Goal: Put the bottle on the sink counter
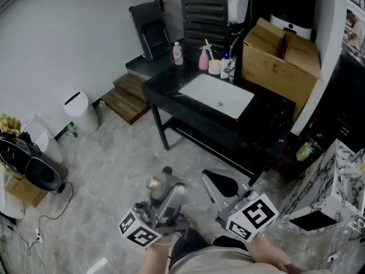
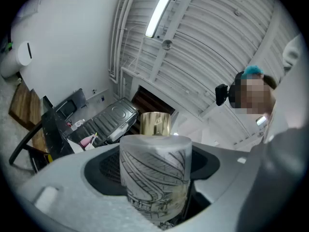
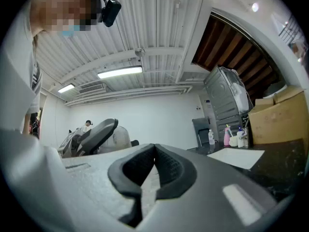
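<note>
Head view, steep downward look at a grey floor w/ a black sink counter (image 1: 268,117) further ahead. The person holds two grippers low in the frame, near the body.

L gripper (image 1: 163,200): jaws are clamped on the bottle (image 2: 154,178), one pad pressing each side. The bottle is frosted, pale, w/ black line drawing on its body and a shiny gold cap (image 2: 155,123). It sits in the air above the floor, well apart from the counter and not yet on it. In the left gripper view the bottle stands upright btwn the jaws and fills the centre.

R gripper (image 3: 153,170): jaws are together, black pads meeting, nothing btwn them. It hangs just beside the L gripper, to its right. Each gripper carries a marker cube.

The counter has a white sink basin (image 1: 219,95) set into its top. Along the back edge stand a small clear bottle (image 1: 178,53), a pink spray bottle (image 1: 203,59) and a pale cup (image 1: 214,67), close together. A large cardboard box (image 1: 279,64) sits at the counter's right end.

On the floor at left: a white bin (image 1: 81,112) by the wall, and wooden steps (image 1: 128,97) btwn the bin and the counter.
</note>
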Demonstrator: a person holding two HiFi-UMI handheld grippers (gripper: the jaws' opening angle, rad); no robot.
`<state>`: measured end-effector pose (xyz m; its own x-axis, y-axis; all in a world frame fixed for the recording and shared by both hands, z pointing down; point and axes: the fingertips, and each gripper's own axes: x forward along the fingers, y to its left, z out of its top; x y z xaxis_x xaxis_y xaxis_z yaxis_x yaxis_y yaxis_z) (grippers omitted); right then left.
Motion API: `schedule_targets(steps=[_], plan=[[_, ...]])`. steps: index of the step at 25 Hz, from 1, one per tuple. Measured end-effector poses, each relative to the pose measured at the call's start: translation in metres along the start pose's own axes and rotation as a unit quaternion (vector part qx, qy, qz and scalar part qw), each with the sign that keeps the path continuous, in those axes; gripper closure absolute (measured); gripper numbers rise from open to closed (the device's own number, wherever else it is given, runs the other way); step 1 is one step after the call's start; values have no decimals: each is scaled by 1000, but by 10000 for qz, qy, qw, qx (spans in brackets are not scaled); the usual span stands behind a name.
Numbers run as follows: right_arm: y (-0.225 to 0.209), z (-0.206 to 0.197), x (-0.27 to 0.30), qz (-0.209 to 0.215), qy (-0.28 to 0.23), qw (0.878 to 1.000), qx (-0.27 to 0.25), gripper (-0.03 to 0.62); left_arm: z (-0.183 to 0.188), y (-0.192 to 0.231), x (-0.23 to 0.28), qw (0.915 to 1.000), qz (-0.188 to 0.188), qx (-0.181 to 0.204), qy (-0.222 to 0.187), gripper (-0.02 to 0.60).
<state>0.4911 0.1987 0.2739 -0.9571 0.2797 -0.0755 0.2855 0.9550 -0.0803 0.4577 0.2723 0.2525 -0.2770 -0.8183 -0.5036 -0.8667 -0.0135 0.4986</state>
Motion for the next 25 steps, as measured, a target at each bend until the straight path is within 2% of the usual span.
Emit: schedule_targets(steps=[4, 8, 14, 19, 25], plan=[[-3, 4, 0, -30, -39, 9999, -95, 591, -3, 0, -3, 9986, 215, 372, 299, 230], [-5, 2, 1, -81, -50, 10000, 5, 591, -3, 2, -7, 9969, 354, 588, 382, 230], [-6, -9, 4, -14, -73, 9990, 437, 591, -8, 2, -6, 9973, 301, 540, 394, 230], [-9, -19, 10, 104, -19, 9984, 547, 591, -13, 5, -8, 9969, 399, 533, 420, 230], [-21, -24, 46, 189, -11, 9978, 627, 591, 4, 41, -3, 9961, 587, 538, 378, 230]])
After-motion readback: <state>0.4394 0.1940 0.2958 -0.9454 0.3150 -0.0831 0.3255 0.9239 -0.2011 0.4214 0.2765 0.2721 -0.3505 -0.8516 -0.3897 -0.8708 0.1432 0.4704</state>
